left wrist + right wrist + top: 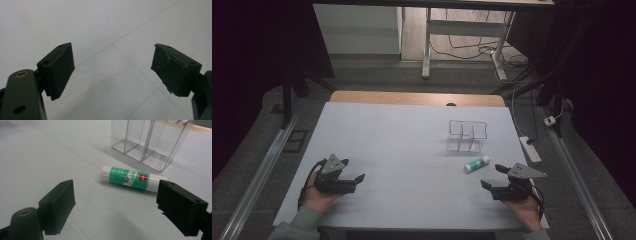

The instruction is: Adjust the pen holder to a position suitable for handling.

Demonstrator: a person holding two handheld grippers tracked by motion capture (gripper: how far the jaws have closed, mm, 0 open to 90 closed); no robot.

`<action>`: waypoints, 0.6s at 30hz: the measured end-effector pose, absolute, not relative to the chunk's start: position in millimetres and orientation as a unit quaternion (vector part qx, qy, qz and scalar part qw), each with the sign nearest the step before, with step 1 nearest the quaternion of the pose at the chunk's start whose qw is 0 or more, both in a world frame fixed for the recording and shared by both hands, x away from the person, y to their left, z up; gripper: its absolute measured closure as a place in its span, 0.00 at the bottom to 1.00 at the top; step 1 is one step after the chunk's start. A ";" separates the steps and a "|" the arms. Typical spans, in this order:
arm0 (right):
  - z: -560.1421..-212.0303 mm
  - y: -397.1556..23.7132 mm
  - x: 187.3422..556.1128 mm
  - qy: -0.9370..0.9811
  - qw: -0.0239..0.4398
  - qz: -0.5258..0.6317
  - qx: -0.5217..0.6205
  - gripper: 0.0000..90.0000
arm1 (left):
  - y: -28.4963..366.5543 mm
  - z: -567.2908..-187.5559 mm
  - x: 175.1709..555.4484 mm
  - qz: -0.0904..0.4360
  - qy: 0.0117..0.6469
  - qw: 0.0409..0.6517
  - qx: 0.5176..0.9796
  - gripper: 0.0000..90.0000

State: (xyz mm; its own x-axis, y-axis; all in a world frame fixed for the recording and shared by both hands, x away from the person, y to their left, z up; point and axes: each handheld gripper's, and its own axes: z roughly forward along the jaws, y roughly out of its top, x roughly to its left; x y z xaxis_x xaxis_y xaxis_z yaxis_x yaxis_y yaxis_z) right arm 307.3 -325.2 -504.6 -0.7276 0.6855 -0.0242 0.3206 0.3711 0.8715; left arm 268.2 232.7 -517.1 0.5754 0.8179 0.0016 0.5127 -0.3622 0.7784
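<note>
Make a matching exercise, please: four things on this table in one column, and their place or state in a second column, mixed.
1. glue stick
2. clear organizer
3. left gripper
4. right gripper

a. stands upright, has compartments
b. open, over bare white table
c. lies on its side
d. open, pointed at the glue stick

Pairs: 1-c, 2-a, 3-b, 4-d

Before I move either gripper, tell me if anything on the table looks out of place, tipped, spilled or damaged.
Nothing looks damaged or spilled. The one thing out of place is the glue stick, lying on its side on the white table just in front of the clear organizer rather than standing in a compartment. The organizer stands upright.
</note>
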 end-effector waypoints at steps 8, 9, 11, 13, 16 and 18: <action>-504.7 -324.6 306.4 0.807 0.196 0.461 0.312 0.17 | 231.8 -517.3 265.6 0.198 0.414 0.381 0.803 0.20; -505.0 -324.4 306.6 0.806 0.196 0.461 0.314 0.17 | 231.8 -517.2 265.5 0.198 0.414 0.381 0.803 0.20; -505.2 -324.2 306.9 0.808 0.196 0.457 0.317 0.17 | 232.4 -517.4 265.8 0.195 0.416 0.383 0.801 0.20; -505.6 -324.0 307.0 0.807 0.194 0.459 0.317 0.17 | 232.5 -517.5 265.7 0.194 0.417 0.383 0.801 0.20; -506.2 -323.0 307.0 0.808 0.192 0.460 0.313 0.18 | 232.5 -517.4 265.0 0.194 0.417 0.383 0.801 0.20; -506.7 -322.5 306.8 0.808 0.192 0.461 0.313 0.18 | 232.0 -517.7 264.7 0.195 0.417 0.382 0.802 0.20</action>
